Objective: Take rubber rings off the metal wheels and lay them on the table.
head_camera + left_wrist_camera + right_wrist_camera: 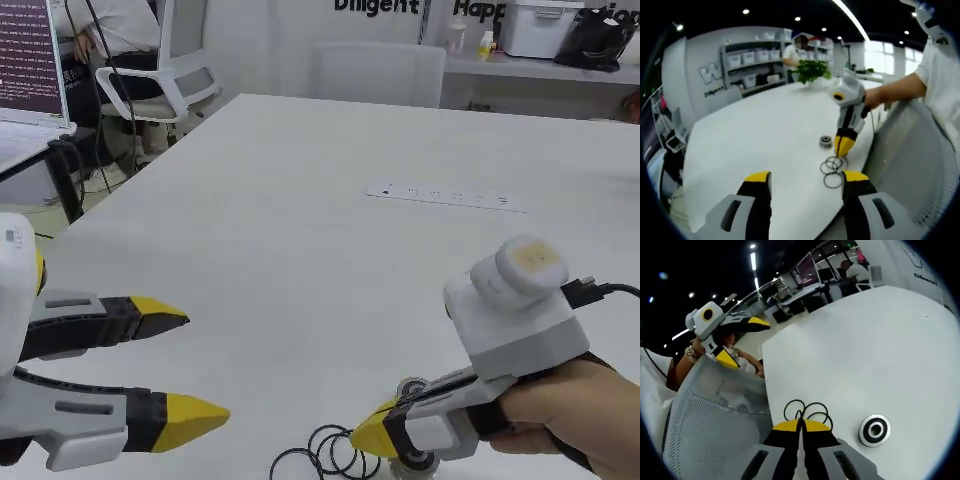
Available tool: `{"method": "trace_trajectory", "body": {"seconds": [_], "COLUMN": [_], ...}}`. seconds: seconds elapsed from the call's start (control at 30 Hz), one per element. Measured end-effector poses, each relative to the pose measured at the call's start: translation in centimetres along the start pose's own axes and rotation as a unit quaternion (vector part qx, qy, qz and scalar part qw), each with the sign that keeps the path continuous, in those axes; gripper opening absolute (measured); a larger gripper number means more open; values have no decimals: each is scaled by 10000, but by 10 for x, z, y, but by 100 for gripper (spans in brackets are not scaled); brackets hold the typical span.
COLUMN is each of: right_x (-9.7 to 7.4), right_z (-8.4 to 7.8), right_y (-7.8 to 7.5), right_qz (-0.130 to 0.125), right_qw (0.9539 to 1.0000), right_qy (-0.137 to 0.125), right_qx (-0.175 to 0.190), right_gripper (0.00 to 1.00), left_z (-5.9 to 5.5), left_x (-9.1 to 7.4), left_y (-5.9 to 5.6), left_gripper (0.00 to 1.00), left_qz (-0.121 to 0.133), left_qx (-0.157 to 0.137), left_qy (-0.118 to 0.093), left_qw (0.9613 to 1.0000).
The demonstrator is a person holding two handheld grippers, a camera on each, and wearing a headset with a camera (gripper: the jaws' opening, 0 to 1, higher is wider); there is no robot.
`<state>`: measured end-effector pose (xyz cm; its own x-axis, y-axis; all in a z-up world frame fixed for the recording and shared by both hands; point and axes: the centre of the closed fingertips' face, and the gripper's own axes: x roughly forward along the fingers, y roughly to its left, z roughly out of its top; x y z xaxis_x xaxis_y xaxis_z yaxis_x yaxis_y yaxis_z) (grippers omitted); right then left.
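At the near edge of the table [300, 200], a small pile of black rubber rings [325, 455] lies flat. The right gripper [365, 435] has its jaws pressed together, with the tip right at the pile. I cannot tell if it pinches a ring. The metal wheel [874, 430] sits just right of the rings. The left gripper [205, 365] hangs on the left, jaws apart. I think a ring is being laid down. Next the jaws must reach for the wheel.

Head view is looking down across the bench [300, 200]; both gripper views are facing each other low over it, sharing the rubber rings [832, 170].
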<state>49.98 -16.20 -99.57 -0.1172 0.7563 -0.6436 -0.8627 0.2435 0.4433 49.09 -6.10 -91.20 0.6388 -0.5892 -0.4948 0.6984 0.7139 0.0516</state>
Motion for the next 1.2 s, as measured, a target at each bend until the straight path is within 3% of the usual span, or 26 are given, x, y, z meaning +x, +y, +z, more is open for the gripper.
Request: {"method": "trace_trajectory", "body": {"seconds": [0.17,0.3,0.53,0.87,1.2], "right_x": [6,8,4,-7,-29], "right_z": [-10,-20,-13,9,28], "right_y": [-1,-9,-10,-3,8], "right_qz": [-87,-348,-482,-509,-547], "right_qw": [9993,9964,9954,9953,9916], "right_qy": [225,506,384,-17,-288], "right_qx": [-278,-591,-736,-819,-1136], "right_gripper": [0,0,6,13,31], "left_z": [-5,-8,-7,-9,-8], "left_x": [-2,-3,-5,-5,-3], "left_y": [-1,-2,-1,-4,-6], "left_gripper": [57,57,57,59,66], "left_qz": [13,15,68,1,-90], "left_qx": [-56,-107,-179,-115,-152], "left_qy": [27,27,-64,3,-17], "left_qw": [10000,9999,9998,9999,9998]}}
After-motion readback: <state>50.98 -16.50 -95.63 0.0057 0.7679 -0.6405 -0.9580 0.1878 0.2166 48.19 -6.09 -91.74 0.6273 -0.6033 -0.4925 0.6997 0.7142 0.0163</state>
